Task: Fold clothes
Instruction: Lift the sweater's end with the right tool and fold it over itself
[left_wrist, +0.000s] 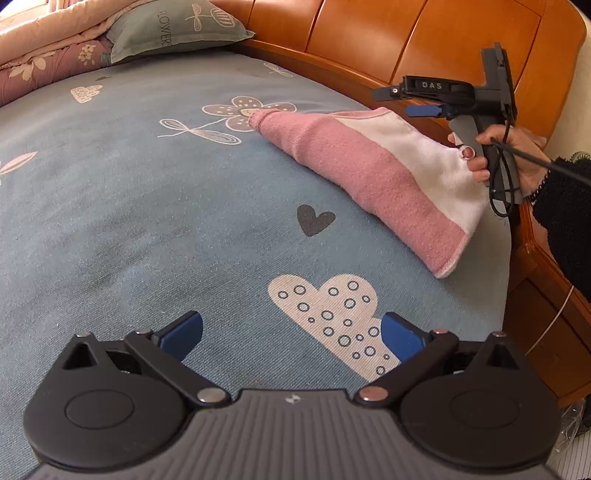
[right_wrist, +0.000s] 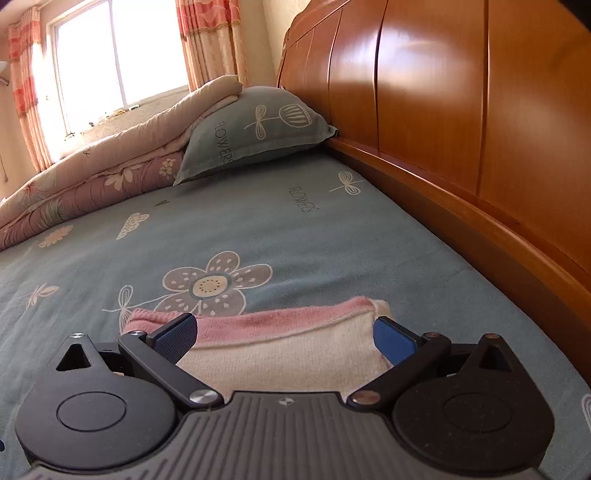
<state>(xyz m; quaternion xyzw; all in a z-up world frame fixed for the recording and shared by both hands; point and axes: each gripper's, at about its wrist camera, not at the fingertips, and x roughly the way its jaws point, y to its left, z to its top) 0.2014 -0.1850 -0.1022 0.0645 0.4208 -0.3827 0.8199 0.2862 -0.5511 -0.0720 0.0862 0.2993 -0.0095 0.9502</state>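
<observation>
Pink-and-white garment (left_wrist: 373, 173) lies folded into a long band on the blue-grey bedsheet (left_wrist: 147, 206) near the wooden headboard (left_wrist: 369, 40), its long axis running along the headboard side, the narrow pink end pointing toward the pillow (left_wrist: 173, 26). Left gripper (left_wrist: 291, 338) hovers wide over bare sheet, well apart from the cloth. Right gripper (right_wrist: 284, 338) sits spread wide above the garment's white end, gripping nothing.

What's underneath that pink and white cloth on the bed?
The pink and white cloth lies folded on the blue flowered bedsheet, partly covering a printed flower. Anything inside its folds is hidden.
</observation>
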